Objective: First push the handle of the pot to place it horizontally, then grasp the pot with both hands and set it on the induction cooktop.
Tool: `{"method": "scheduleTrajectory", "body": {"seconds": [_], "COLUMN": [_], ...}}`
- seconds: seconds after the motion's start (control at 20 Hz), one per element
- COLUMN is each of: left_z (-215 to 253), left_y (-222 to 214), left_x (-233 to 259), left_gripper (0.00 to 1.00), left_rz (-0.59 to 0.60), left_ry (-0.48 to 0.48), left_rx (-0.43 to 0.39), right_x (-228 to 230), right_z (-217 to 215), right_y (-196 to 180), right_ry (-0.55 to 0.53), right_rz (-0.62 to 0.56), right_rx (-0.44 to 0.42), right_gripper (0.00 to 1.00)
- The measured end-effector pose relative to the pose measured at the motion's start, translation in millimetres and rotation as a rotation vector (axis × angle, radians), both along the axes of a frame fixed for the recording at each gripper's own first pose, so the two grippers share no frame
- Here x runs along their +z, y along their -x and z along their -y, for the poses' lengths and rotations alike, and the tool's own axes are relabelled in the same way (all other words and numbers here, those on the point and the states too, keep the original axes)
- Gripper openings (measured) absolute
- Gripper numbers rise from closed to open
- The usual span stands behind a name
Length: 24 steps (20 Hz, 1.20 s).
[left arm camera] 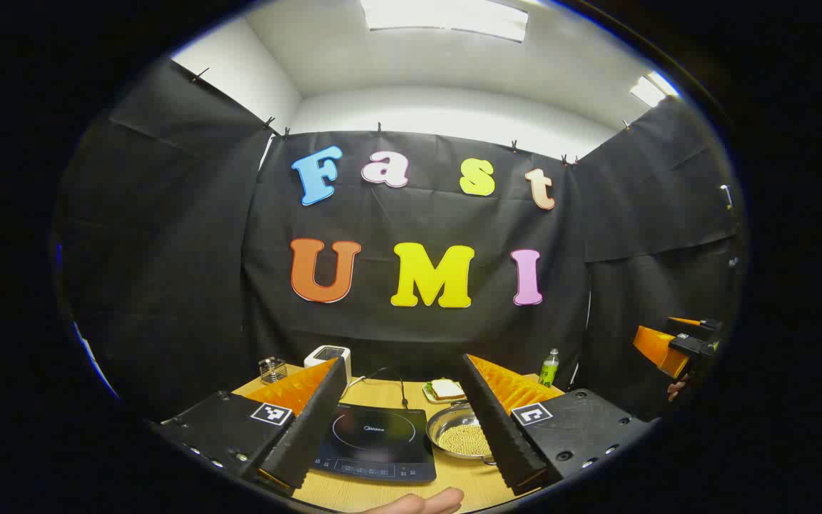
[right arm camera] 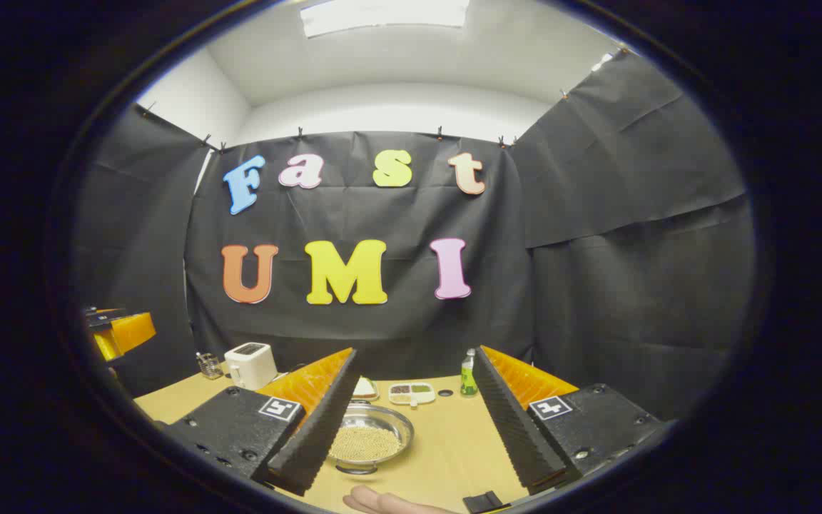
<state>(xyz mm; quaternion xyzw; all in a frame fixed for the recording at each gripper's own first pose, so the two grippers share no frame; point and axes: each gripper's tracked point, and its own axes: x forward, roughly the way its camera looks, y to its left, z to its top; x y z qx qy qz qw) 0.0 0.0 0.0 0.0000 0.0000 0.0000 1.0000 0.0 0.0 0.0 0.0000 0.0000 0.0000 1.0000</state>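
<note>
Well, both tools hung high above the worktop [right arm camera: 447, 442] and nothing had been touched. The left gripper [left arm camera: 404, 407] had its fingers spread wide, holding nothing, and between them lay the cooktop [left arm camera: 375, 442], flat and bare. The right gripper [right arm camera: 418, 414] was just as wide and just as empty.

The pot [right arm camera: 370, 437] sat on the worktop, a shallow steel pan with pale grains in it; in the left gripper view it lay just beside the cooktop, to its right, partly behind a finger. Its handle could not be made out with any certainty; a stub at the near rim may have been it.

So by the look of it the first step, the push on the handle, was not yet begun. The next move called for one gripper to come down low beside the pot, find that handle and nudge it round until it lay level.

Room looked generous. Open worktop stretched right of the pot in the right gripper view, and the clutter kept to the back edge: a toaster [right arm camera: 250, 364], a green bottle [right arm camera: 468, 374], a small dish [right arm camera: 412, 392], a plate with a sandwich [left arm camera: 445, 390]. A hand [right arm camera: 382, 501] showed at the near edge, close under the pot, and that was worth watching. The short hop to the cooktop looked unblocked.
</note>
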Motion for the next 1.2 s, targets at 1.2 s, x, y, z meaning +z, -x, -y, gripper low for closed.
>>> {"method": "scheduleTrajectory", "body": {"seconds": [1.2], "left_z": [-2], "left_y": [-16], "left_x": [2], "left_gripper": [0.96], "left_rz": [-0.014], "left_ry": [-0.04], "left_rx": [0.008], "right_x": [-18], "right_z": [-11], "right_y": [-60], "right_ry": [-0.055], "right_rz": [-0.134], "right_rx": [0.052], "right_gripper": [0.83]}}
